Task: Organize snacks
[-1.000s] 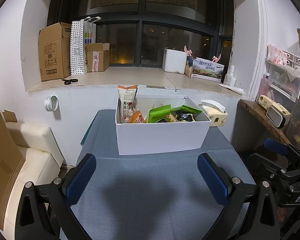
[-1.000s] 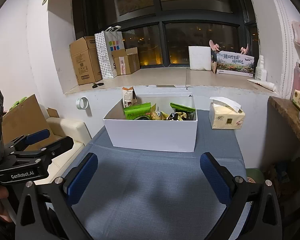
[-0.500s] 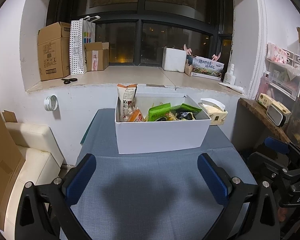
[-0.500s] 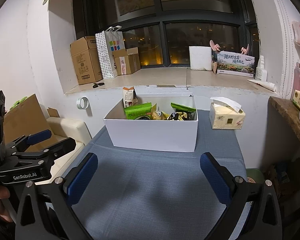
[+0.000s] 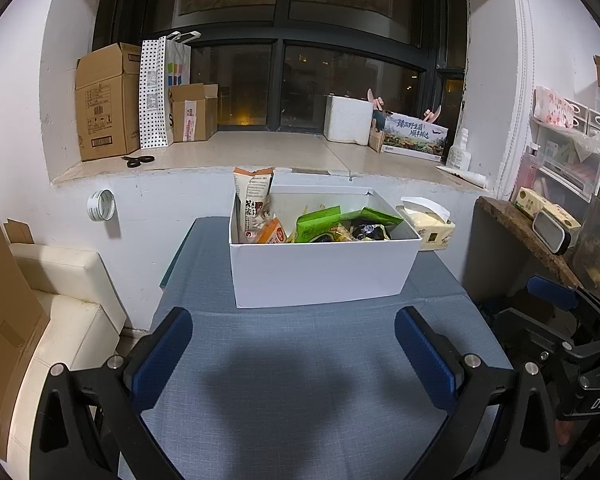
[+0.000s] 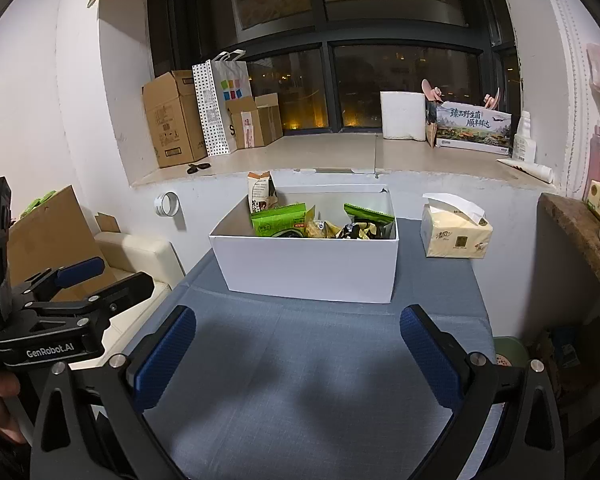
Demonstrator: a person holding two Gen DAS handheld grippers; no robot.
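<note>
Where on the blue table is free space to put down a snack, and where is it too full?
Free: the table between the white box and both open grippers, left and right; also a strip between the box and the tissue pack. Crowded: inside the box, packed with snack bags.

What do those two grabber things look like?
Each gripper, left and right, has a black metal frame with silver bolts and two fingers with bumpy blue pads. White letters read GenRobot.AI on the left one and DAS on the right one.

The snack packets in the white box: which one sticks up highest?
The tall pale packet with the orange top, standing upright in the white box's far left corner. The green packets beside it barely clear the rim.
</note>
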